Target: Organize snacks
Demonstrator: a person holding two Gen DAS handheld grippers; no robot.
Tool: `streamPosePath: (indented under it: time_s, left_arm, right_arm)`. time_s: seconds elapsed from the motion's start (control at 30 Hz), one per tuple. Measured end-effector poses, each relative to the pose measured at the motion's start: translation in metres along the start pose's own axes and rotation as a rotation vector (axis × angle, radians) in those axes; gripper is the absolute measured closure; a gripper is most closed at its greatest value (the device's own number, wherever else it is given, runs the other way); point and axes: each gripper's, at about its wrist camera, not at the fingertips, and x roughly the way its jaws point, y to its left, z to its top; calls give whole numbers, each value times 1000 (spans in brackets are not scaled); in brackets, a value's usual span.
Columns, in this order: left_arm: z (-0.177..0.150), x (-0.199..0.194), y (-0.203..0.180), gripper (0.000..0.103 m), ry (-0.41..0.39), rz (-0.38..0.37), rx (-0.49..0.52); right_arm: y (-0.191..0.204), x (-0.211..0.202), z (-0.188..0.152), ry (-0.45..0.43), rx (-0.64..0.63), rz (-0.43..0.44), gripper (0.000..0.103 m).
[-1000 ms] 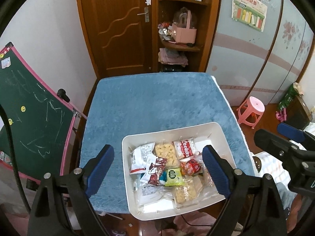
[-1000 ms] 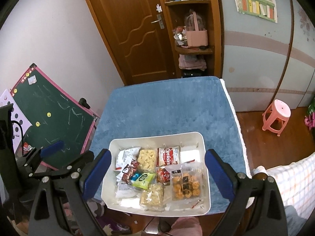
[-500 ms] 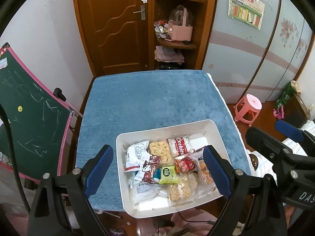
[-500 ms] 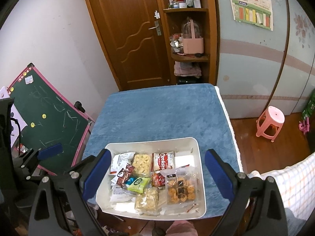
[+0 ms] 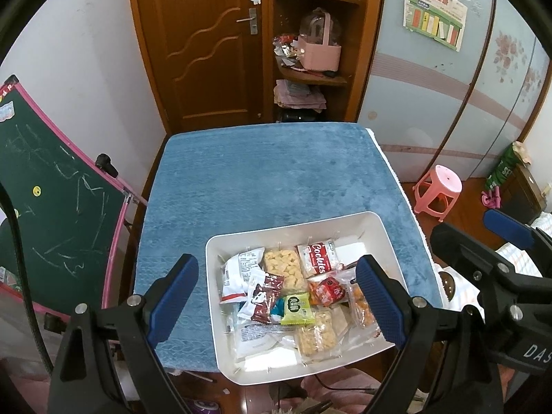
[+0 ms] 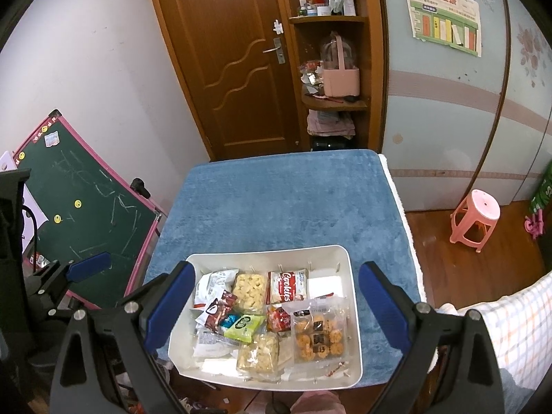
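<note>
A white bin (image 5: pixel 374 227) (image 6: pixel 348 262) stands at the near edge of the blue-covered table (image 5: pixel 269 179) (image 6: pixel 283 200). It holds several snack packets: a red "Cookies" pack (image 5: pixel 319 258) (image 6: pixel 287 286), a green pack (image 5: pixel 297 308) (image 6: pixel 243 326), a yellow puff pack (image 5: pixel 284 269) (image 6: pixel 249 291) and a clear tray of round biscuits (image 6: pixel 318 336). My left gripper (image 5: pixel 276 303) is open and empty, held above the bin. My right gripper (image 6: pixel 272 310) is open and empty, also above the bin.
A green chalkboard (image 5: pixel 45 193) (image 6: pixel 82 203) leans left of the table. A pink stool (image 5: pixel 438 189) (image 6: pixel 476 220) stands on the floor to the right. A wooden door (image 5: pixel 207 45) and corner shelves (image 6: pixel 334 69) are behind the table.
Both grippers have shifted a little over the bin; the view has drifted. Both stay open and empty, and the snacks have not moved.
</note>
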Motion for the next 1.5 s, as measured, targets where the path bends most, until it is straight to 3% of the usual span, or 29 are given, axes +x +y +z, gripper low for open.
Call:
streamPosePath:
  time_s: [1.5]
  left_arm:
    - [5,8,15,11,14,23,-44]
  right_arm:
    - [-9,12,-4,35,25,-20,6]
